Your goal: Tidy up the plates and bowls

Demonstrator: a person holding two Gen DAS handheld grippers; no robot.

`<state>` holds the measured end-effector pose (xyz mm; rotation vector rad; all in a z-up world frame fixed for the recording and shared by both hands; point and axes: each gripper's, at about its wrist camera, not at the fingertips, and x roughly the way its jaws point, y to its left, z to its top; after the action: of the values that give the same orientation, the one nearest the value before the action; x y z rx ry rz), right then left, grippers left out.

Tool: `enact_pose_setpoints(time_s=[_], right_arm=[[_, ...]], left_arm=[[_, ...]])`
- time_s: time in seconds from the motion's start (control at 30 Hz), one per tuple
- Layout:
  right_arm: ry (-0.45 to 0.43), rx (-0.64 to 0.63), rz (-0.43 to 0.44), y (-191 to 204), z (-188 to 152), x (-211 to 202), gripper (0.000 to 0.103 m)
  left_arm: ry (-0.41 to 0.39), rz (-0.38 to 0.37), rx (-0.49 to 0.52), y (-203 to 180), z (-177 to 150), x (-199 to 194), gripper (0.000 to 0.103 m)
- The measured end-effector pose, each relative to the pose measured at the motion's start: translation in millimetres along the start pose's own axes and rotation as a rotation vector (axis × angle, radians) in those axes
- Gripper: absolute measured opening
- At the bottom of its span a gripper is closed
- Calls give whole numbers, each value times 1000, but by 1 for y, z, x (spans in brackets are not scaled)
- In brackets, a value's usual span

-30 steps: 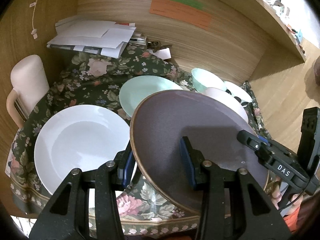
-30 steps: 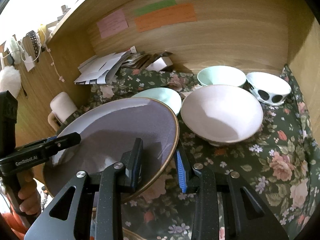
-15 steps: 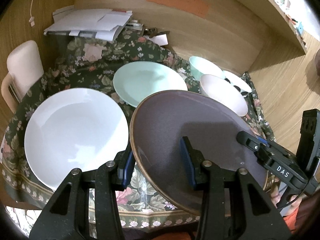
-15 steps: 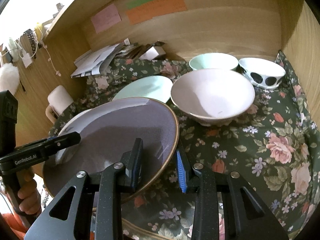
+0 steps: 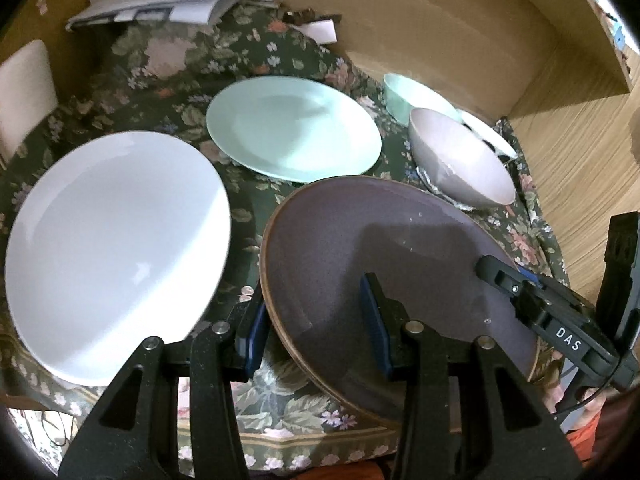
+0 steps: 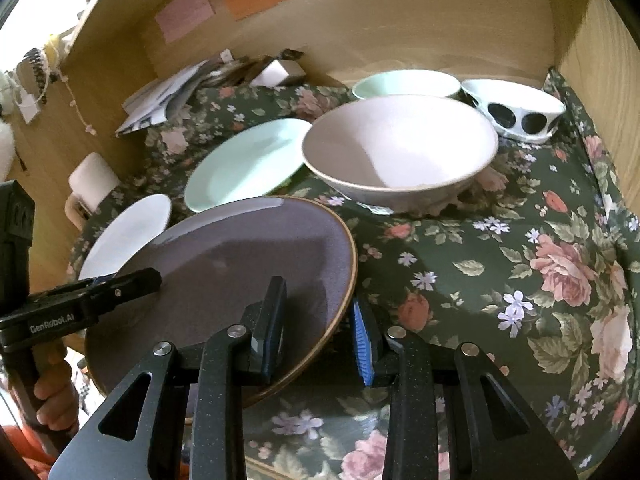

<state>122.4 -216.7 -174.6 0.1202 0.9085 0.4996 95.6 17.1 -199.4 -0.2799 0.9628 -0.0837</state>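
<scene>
A purple plate (image 5: 380,248) with a brown rim hangs tilted just above the flowered cloth, held from both sides. My left gripper (image 5: 314,316) is shut on its left rim, and my right gripper (image 6: 318,324) is shut on its right rim (image 6: 344,280). To its left lies a white plate (image 5: 116,248), and behind it a mint plate (image 5: 292,128). A pink bowl (image 6: 400,148) stands behind on the right, with a mint bowl (image 6: 404,84) and a white bowl with black spots (image 6: 516,108) farther back.
The flowered cloth (image 6: 520,264) covers a table set in a wooden alcove with walls at the back and right. A pile of papers (image 5: 168,0) lies at the back left. A pale chair back (image 5: 24,84) stands at the left edge.
Both grippers have come down and forward with the purple plate, so it now sits lower and closer to the cloth. The grip on both rims is unchanged.
</scene>
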Motion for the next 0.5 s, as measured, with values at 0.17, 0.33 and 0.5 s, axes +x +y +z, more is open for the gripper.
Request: enact_pose_setpoints(time_s=[0.17,0.33,0.5], right_arm=[[23,14,-12,-9,-2,6,28],[52,34,-15,-15,-5,12,28],[65,18,-33,-12,-6,13,31]], left_arm=[[25,3,19,-5,-3,11,42],[48,6,23,-5,-5,18,42],[42,11,32,-4,-7,19,42]])
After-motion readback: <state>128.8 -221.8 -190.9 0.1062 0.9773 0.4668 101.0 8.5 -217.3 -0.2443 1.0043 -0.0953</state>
